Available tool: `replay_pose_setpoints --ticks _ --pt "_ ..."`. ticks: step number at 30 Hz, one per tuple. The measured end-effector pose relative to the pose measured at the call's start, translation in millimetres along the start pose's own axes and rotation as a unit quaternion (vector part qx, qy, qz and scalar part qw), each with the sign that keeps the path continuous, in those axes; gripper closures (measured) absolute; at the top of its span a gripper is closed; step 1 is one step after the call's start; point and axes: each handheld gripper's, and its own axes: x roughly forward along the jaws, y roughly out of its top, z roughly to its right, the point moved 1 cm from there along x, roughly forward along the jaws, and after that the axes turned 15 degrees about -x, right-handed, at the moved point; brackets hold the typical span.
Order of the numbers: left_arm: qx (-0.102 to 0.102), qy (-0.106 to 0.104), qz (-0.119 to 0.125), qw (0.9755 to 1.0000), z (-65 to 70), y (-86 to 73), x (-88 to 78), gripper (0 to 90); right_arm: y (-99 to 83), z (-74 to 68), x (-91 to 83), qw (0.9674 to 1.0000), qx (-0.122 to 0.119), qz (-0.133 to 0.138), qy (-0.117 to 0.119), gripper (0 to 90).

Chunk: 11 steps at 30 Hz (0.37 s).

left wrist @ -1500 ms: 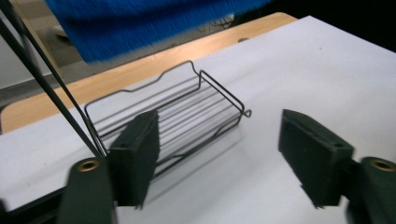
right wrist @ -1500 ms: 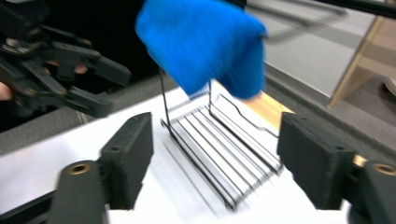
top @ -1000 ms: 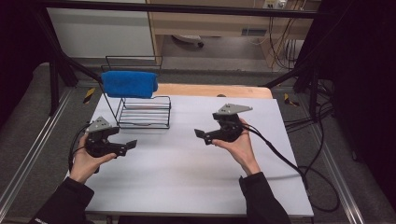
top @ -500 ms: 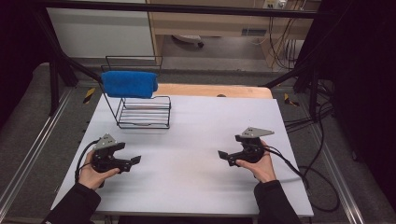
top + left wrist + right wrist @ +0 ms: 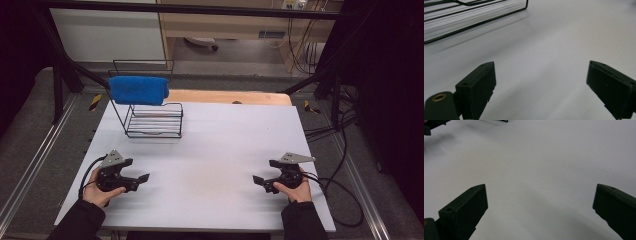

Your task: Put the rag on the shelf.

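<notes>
A blue towel hangs folded over the top rail of a black wire rack at the table's back left. My left gripper rests low at the front left of the white table, held in a hand, open and holding nothing. Its jaws stand wide apart over bare tabletop, with the rack's base ahead of them. My right gripper sits at the front right, also open and holding nothing, pointing toward the left one. In the right gripper view its jaws frame bare table.
Cables trail off the table's right side onto the floor. A wooden board borders the table's far edge. Black frame posts stand at the back left and back right. The left gripper peeks into the right gripper view's top left.
Both hands have pulled back from the middle of the table toward its near edge and spread apart. Both grippers stay open. Towel and rack have not moved.
</notes>
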Motion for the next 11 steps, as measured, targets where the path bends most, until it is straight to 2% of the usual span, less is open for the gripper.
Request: replay_pose_setpoints --ticks 5,11 --pt "0.006 0.0 -0.006 1.0 2.0 -3.5 1.9 8.5 -6.7 3.3 -4.9 0.9999 0.004 -0.004 -0.011 0.5" --pt "0.002 0.001 -0.005 1.0 -0.2 -4.7 1.4 8.4 -7.2 2.3 -4.9 0.9999 0.003 -0.01 -0.01 0.6"
